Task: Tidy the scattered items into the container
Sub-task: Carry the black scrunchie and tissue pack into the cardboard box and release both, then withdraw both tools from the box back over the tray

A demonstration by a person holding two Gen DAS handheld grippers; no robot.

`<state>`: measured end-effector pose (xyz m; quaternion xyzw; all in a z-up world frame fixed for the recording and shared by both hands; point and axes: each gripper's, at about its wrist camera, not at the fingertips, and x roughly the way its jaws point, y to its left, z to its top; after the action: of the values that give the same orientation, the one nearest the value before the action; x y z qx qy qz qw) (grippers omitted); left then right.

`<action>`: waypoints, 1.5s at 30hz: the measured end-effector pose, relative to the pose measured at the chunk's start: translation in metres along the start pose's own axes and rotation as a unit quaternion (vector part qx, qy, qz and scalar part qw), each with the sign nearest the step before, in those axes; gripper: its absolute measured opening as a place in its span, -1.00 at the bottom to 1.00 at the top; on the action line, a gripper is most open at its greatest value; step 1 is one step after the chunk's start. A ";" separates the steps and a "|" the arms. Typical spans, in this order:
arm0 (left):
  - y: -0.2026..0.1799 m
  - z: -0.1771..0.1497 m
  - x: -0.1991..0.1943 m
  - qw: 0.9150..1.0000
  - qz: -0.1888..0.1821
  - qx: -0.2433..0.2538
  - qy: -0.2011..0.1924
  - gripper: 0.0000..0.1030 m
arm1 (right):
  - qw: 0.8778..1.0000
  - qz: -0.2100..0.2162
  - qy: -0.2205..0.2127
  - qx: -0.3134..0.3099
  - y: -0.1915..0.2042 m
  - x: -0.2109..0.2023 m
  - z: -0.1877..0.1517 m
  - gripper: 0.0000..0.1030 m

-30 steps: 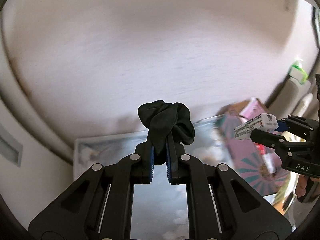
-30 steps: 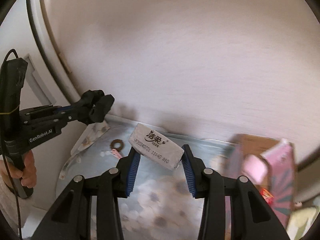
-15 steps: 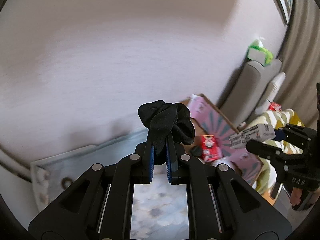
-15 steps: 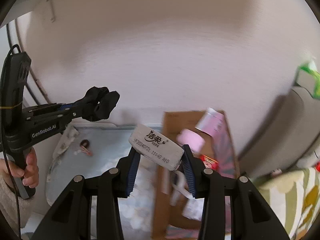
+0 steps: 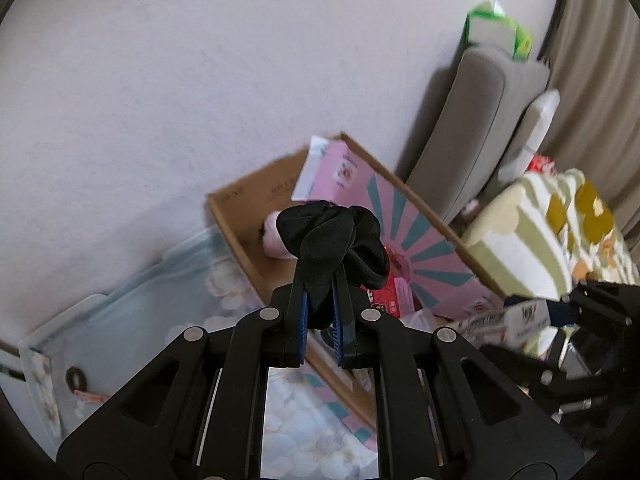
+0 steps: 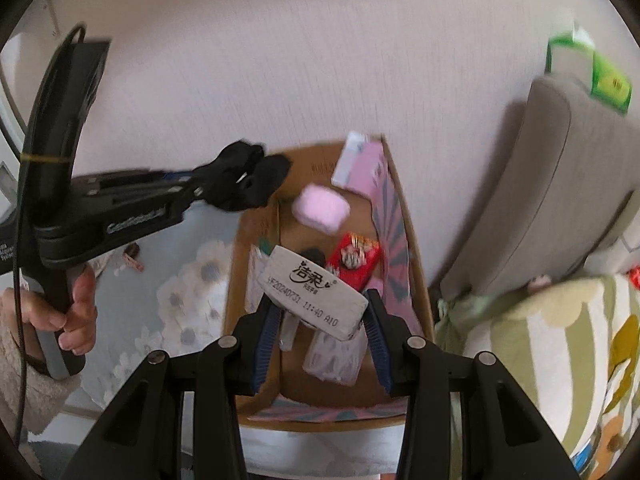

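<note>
My left gripper (image 5: 320,316) is shut on a black scrunchie (image 5: 332,240) and holds it in the air over the near left edge of a cardboard box (image 5: 236,208) with a pink patterned lining. My right gripper (image 6: 320,328) is shut on a white tissue pack (image 6: 312,292) and holds it above the open box (image 6: 412,240). Inside the box lie a pink soft item (image 6: 320,208) and a red packet (image 6: 356,260). In the right wrist view the left gripper (image 6: 244,180) with the scrunchie hangs over the box's left rim.
The box stands on a pale blue floral mat (image 6: 188,280) against a white wall. A brown ring (image 5: 76,378) and a small pink clip lie on the mat at the left. A grey cushion (image 6: 560,184) and a green striped blanket (image 6: 540,344) are to the right.
Both grippers have swung right, from over the mat to over the cardboard box, each still holding its item.
</note>
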<state>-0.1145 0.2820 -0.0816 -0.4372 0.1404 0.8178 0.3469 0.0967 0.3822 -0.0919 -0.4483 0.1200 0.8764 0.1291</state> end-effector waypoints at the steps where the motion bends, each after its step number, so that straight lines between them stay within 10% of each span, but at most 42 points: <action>1: -0.003 -0.001 0.007 1.000 0.000 0.000 0.006 -0.84 | 1.000 0.001 0.009 0.001 -0.002 0.005 -0.004 -0.25; 20: -0.017 0.005 0.056 0.999 0.014 -0.013 0.041 -0.79 | 0.999 0.028 0.043 -0.011 -0.012 0.031 -0.019 -0.24; 21: -0.017 0.006 0.055 0.999 0.018 -0.015 0.040 -0.69 | 0.999 0.027 0.042 -0.011 -0.011 0.030 -0.019 -0.21; 24: -0.013 0.009 0.049 0.999 0.017 -0.028 0.030 0.91 | 0.999 0.034 0.036 0.001 -0.014 0.029 -0.018 -0.01; 25: -0.012 0.010 0.044 0.999 0.019 -0.030 0.022 0.97 | 0.999 0.036 0.033 0.008 -0.015 0.028 -0.018 0.15; 45: 0.034 0.000 -0.020 0.996 0.042 -0.077 -0.031 0.98 | 0.998 0.055 -0.016 0.016 0.001 0.006 -0.003 0.25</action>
<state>-0.1304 0.2482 -0.0680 -0.4303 0.0847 0.8533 0.2820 0.0953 0.3809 -0.0980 -0.4245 0.1567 0.8872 0.0896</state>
